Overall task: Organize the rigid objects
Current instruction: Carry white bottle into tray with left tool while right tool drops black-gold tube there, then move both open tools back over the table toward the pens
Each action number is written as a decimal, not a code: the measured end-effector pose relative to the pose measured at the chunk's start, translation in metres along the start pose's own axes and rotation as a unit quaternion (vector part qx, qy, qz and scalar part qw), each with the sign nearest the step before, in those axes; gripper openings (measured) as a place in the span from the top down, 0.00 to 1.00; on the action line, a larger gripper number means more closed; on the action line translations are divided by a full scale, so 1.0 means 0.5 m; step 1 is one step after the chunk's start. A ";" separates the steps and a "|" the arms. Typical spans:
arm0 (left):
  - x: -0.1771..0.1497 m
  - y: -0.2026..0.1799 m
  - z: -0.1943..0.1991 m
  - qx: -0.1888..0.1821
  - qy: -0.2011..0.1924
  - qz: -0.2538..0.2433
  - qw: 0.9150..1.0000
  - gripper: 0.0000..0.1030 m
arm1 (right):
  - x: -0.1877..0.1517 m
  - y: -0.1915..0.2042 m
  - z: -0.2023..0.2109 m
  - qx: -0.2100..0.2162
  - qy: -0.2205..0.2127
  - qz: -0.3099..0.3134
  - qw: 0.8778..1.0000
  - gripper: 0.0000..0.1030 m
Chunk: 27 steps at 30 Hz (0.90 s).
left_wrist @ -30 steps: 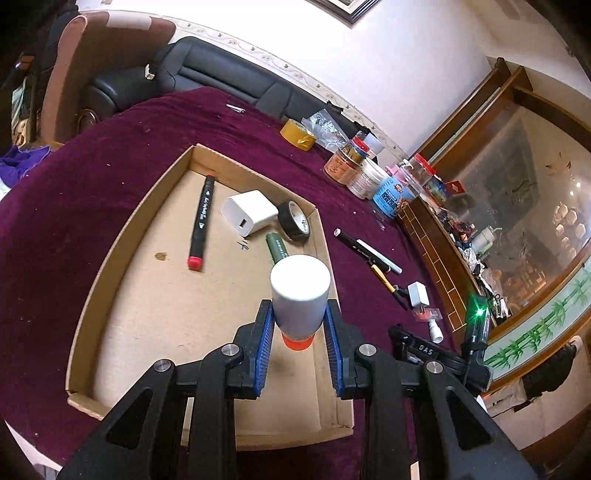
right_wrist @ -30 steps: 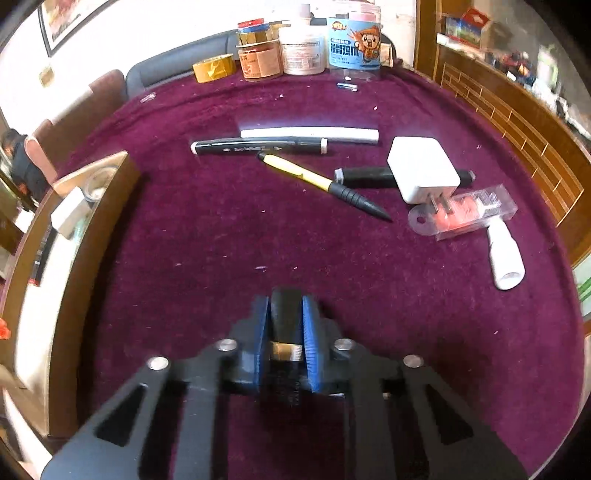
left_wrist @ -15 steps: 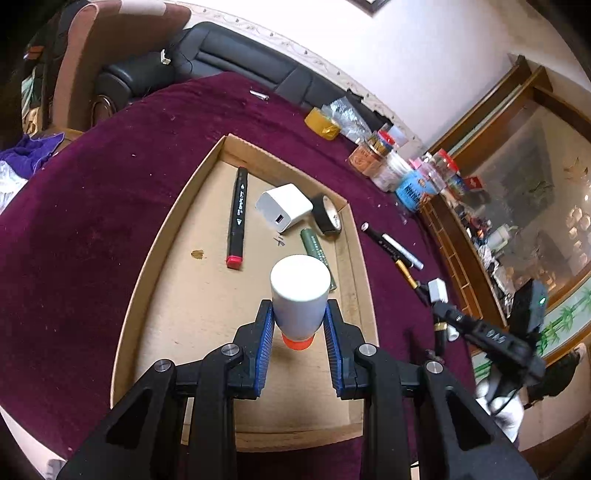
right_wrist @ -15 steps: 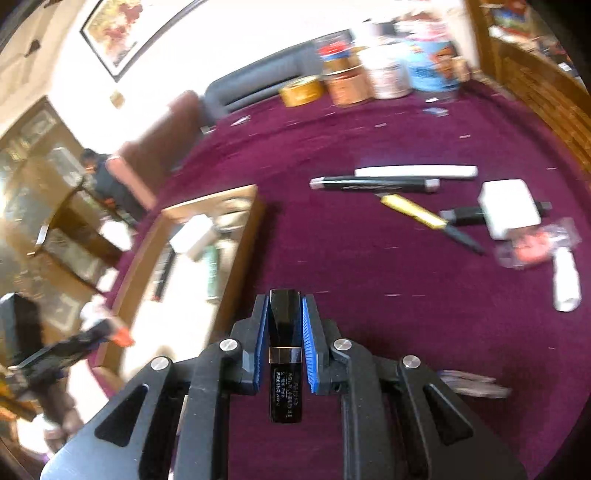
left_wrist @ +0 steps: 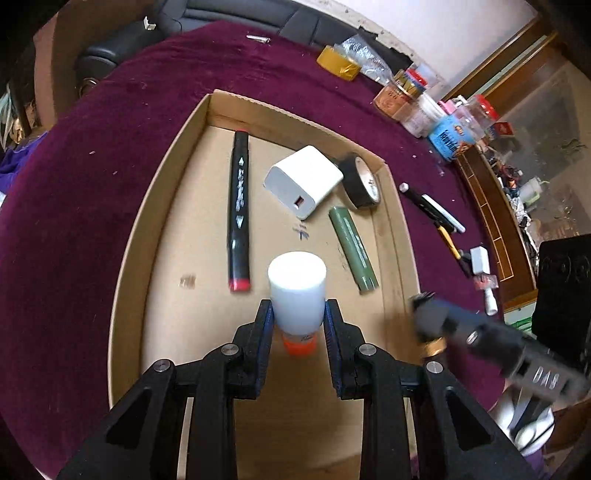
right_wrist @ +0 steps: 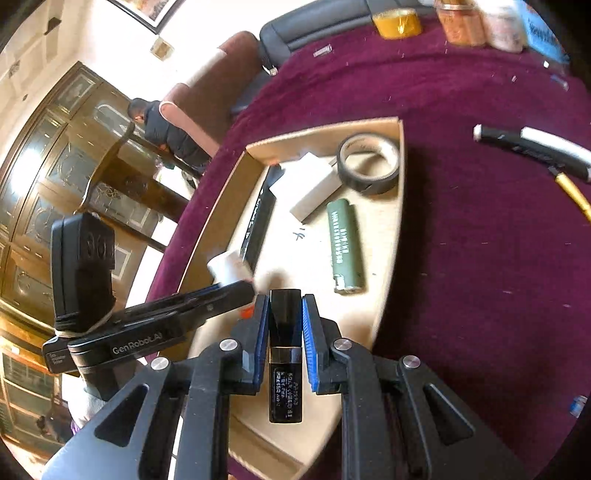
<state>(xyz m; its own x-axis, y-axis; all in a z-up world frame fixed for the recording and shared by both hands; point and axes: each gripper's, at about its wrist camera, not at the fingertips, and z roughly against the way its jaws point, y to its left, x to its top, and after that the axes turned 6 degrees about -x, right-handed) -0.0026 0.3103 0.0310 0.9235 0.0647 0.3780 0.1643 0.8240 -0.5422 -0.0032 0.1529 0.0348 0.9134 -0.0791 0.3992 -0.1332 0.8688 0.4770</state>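
Left wrist view: a white bottle (left_wrist: pixel 296 291) is being gripped by the left gripper (left_wrist: pixel 297 325) over the box (left_wrist: pixel 155 206), best lowered toward bare cardboard at 7 o'clock, while a black tube (right_wrist: pixel 285 332) is being clamped by the right gripper (right_wrist: pixel 284 332).

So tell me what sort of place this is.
Probably a home living or dining room: a black leather sofa behind a table draped in maroon cloth, a framed picture on the wall, and a glass-fronted wooden cabinet.

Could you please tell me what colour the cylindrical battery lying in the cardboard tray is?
Olive green with pale lettering; the battery shows best in the right wrist view.
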 end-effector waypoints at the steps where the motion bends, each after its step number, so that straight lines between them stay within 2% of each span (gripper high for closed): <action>1: 0.008 0.003 -0.010 0.003 0.003 0.005 1.000 0.78 | 0.004 0.000 -0.012 0.000 0.003 -0.004 1.000 0.85; 5: 0.022 0.022 -0.030 0.001 0.000 0.032 0.999 0.76 | 0.016 -0.001 -0.044 -0.011 0.010 -0.012 1.000 0.85; 8: 0.019 0.033 -0.015 -0.027 -0.021 0.049 0.998 0.62 | 0.022 -0.003 -0.059 -0.017 0.014 -0.013 1.000 0.85; 9: 0.015 0.033 -0.007 -0.032 -0.029 0.050 0.998 0.61 | 0.022 -0.007 -0.059 -0.022 0.013 -0.010 1.000 0.85; 11: 0.006 0.031 0.015 -0.029 -0.046 0.045 0.998 0.61 | 0.026 0.001 -0.058 -0.035 0.007 0.000 0.999 0.85; 13: -0.005 0.029 0.036 -0.026 -0.063 0.040 0.997 0.55 | 0.033 0.007 -0.060 -0.046 0.003 0.007 0.999 0.83; 15: -0.020 0.032 0.060 -0.022 -0.080 0.040 0.996 0.43 | 0.037 0.005 -0.052 -0.049 -0.003 0.008 0.999 0.83; 21: -0.049 0.038 0.098 -0.019 -0.104 0.049 0.993 0.40 | 0.043 0.025 -0.022 -0.063 -0.031 0.035 0.997 0.83; 25: -0.057 0.031 0.103 -0.023 -0.113 0.061 0.991 0.40 | 0.033 0.021 0.040 -0.080 -0.068 0.050 0.993 0.82; 27: -0.064 0.022 0.111 -0.018 -0.125 0.059 0.990 0.40 | 0.026 0.008 0.072 -0.088 -0.086 0.049 0.991 0.79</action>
<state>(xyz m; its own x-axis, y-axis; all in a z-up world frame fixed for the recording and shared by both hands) -0.0499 0.3484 0.0546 0.8235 0.2992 0.4820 0.0778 0.7820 -0.6184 -0.0055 0.1378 0.0700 0.8181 -0.0583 0.5722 -0.1356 0.9473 0.2904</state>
